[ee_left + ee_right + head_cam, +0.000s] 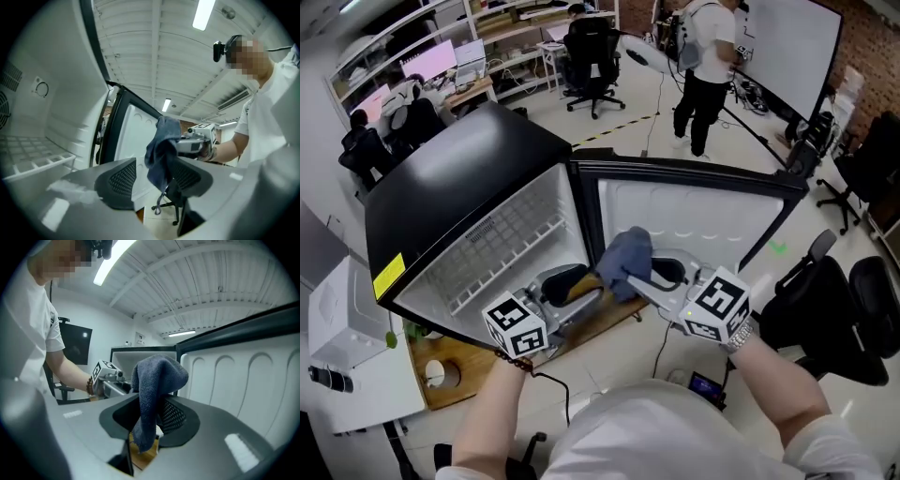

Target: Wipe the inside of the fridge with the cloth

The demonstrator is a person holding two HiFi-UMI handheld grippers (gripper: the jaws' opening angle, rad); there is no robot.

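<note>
Right gripper view: the right gripper (150,420) pinches the soft, light cloth (159,373) by its bunched middle, likely a secure hold, while the left gripper (152,185) gapes wide, empty.

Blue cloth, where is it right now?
In the head view, the soft blue-grey cloth hangs in the middle, pinched in the right claw, just in front of the open black fridge.

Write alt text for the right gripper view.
The jaws of the right gripper pinch a dark blue terry cloth that drapes over them. Behind it are the white ribbed inner fridge door and the left gripper.
</note>
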